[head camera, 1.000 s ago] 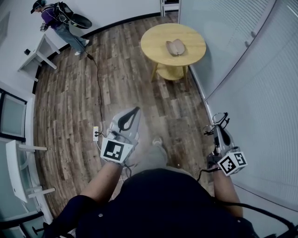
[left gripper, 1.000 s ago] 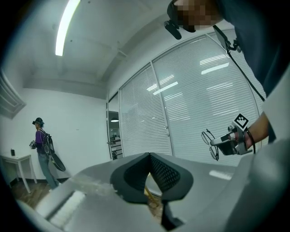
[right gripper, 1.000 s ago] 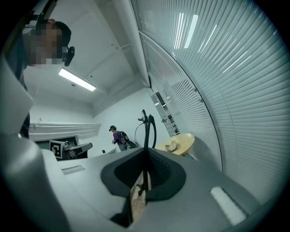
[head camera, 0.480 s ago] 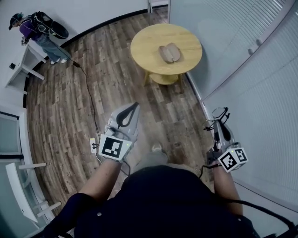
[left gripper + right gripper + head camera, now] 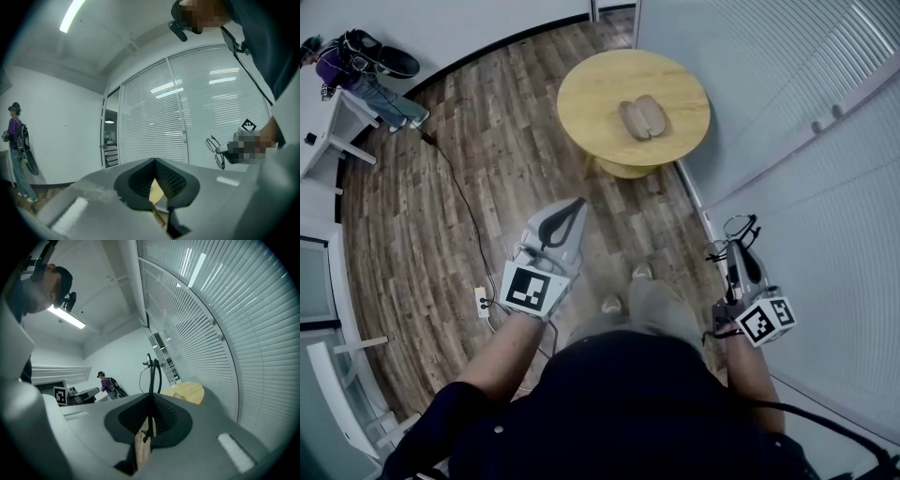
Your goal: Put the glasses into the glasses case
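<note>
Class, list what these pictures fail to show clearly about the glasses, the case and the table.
Glasses case: head view, too small to see its inside.
Glasses: right gripper view, edge-on; lenses unreadable.
Table: left gripper view, only a sliver shows between the jaws.

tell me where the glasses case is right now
The glasses case lies on the round wooden table, top centre of the head view, just left of the wall of blinds.
</note>
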`<state>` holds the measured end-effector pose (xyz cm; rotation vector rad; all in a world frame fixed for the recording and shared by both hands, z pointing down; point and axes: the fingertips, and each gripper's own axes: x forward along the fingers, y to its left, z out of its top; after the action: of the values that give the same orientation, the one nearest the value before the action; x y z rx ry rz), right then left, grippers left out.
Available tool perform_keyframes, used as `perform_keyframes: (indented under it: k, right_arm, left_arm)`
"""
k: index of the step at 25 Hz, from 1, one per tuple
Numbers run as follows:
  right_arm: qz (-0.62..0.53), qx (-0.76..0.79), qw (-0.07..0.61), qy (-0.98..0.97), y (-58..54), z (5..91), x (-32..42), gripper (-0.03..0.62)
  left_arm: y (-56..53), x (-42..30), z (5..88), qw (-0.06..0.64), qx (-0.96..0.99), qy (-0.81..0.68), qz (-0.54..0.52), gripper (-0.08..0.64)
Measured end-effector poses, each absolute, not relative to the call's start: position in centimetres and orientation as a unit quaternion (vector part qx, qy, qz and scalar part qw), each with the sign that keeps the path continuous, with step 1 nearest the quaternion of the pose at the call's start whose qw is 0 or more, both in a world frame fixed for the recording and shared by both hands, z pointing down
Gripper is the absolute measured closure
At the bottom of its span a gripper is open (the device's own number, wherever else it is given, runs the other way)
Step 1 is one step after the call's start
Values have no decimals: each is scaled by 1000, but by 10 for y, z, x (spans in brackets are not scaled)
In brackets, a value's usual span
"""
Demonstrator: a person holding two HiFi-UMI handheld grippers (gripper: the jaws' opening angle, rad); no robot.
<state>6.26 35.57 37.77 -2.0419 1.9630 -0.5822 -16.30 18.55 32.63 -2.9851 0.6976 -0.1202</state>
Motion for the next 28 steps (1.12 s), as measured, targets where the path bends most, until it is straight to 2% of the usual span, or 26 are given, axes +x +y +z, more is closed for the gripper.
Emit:
perform_keyframes:
  k: [10, 28]
  right_arm:
    - [-210, -658, 119, 714, 246, 386, 98, 571]
    - [-258, -548, 97, 790, 90, 398, 175, 571]
  left_arm:
    - [103, -150, 325, 39, -958, 281, -49, 555]
    - [4, -33, 305, 76, -937, 332, -75, 554]
